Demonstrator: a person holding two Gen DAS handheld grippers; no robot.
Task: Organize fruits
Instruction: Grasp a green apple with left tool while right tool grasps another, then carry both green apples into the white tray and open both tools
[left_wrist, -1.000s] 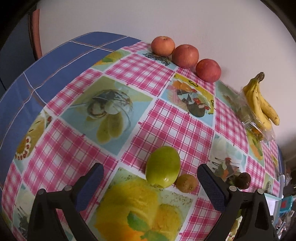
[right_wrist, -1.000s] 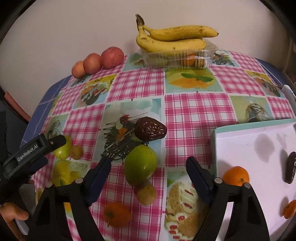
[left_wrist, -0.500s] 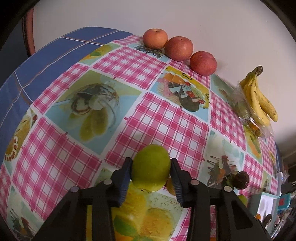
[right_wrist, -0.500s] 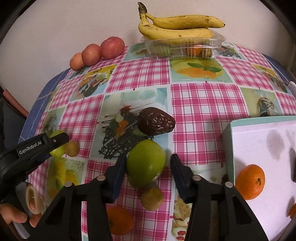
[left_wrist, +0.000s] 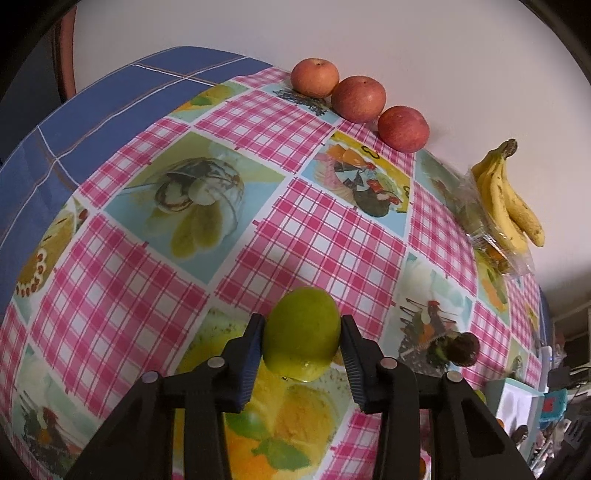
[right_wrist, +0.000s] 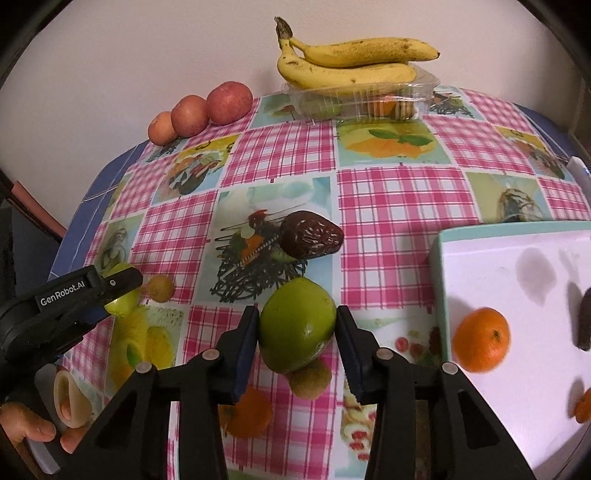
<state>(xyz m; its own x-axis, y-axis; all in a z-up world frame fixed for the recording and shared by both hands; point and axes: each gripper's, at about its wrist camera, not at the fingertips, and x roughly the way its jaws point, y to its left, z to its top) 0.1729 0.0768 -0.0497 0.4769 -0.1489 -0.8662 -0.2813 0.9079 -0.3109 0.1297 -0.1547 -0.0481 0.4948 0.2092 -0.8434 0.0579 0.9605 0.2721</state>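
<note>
Each hand-held gripper is closed on its own green fruit: the left hand-held gripper (left_wrist: 303, 343) pinches a green apple-like fruit (left_wrist: 302, 338) near the left edge of the checked surface (left_wrist: 325, 236), while the right hand-held gripper (right_wrist: 297, 332) pinches a second green fruit (right_wrist: 296, 329) just above a small brown kiwi (right_wrist: 310, 377). The red apples (right_wrist: 199, 110) lie far ahead-left by the wall, nearer the left side; the white tray (right_wrist: 517, 266) lies just to the right gripper's right.
</note>
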